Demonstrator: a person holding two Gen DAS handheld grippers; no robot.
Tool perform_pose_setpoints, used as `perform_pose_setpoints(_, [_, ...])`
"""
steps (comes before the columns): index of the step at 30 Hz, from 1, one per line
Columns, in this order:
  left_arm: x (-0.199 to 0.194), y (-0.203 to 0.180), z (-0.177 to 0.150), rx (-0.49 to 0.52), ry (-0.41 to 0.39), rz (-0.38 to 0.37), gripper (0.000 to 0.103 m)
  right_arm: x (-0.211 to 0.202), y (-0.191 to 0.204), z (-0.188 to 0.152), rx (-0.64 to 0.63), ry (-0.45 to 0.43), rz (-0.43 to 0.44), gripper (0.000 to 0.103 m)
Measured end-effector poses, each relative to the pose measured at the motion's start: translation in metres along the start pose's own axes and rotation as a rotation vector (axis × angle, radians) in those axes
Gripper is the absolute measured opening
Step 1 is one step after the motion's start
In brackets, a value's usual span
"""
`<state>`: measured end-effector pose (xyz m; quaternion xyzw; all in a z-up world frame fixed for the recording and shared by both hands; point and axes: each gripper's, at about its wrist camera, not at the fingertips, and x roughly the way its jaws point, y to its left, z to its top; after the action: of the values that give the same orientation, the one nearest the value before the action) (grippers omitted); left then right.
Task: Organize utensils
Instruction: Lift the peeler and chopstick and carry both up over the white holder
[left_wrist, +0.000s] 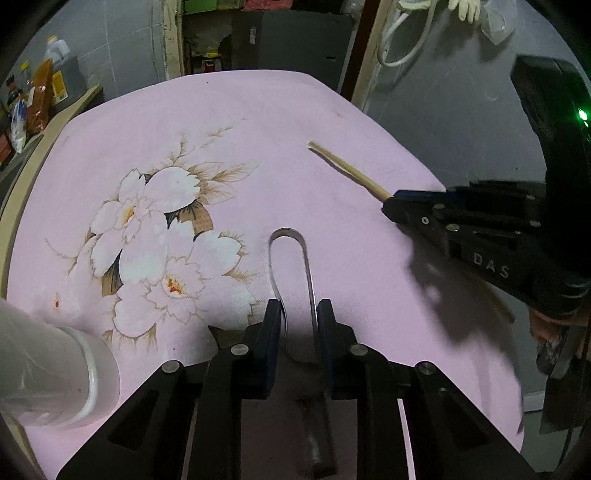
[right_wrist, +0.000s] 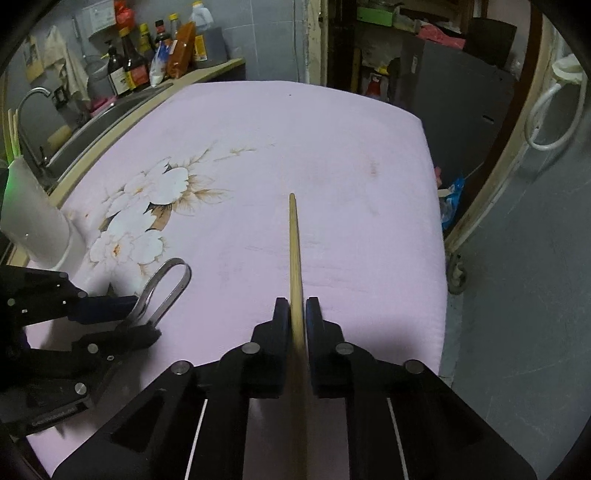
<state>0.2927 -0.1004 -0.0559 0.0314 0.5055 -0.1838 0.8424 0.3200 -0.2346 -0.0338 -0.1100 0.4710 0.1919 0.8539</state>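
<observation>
Risk: left claw (left_wrist: 298, 317) pinches springy tongs (left_wrist: 291, 266) by their arms; right claw (right_wrist: 297, 314) clamps a chopstick (right_wrist: 294, 251). Either could twist free above the bench (right_wrist: 351, 166).

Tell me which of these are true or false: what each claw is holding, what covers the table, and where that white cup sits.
1. The right gripper is shut on a wooden chopstick. True.
2. The left gripper holds a fork. False: metal tongs sit between its fingers, looped end pointing away.
3. The pink cloth on the table carries a flower print. True.
4. The white container stands on the right gripper's side. False: it stands beside the left gripper, at the cloth's edge.
5. The chopstick lies flat on the cloth. False: it is gripped, its tip sticking out past the fingers.
</observation>
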Motion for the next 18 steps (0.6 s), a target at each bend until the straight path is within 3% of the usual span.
perform_pose_setpoints(4, [-0.01,0.003,-0.01,-0.033,-0.042,-0.021,0.015,-0.012,-0.004,-0.009,0.078,-0.065,0.073,0.005])
perform_pose_setpoints(10, [-0.046,0.007,-0.024,-0.055,-0.194,-0.021,0.015,-0.054,0.012,-0.025,0.12,-0.287,0.123,0.005])
perform_pose_setpoints(18, [-0.107,0.004,-0.037,-0.049,-0.501,0.023,0.015,-0.1,0.043,-0.044,0.12,-0.608,0.089,0.005])
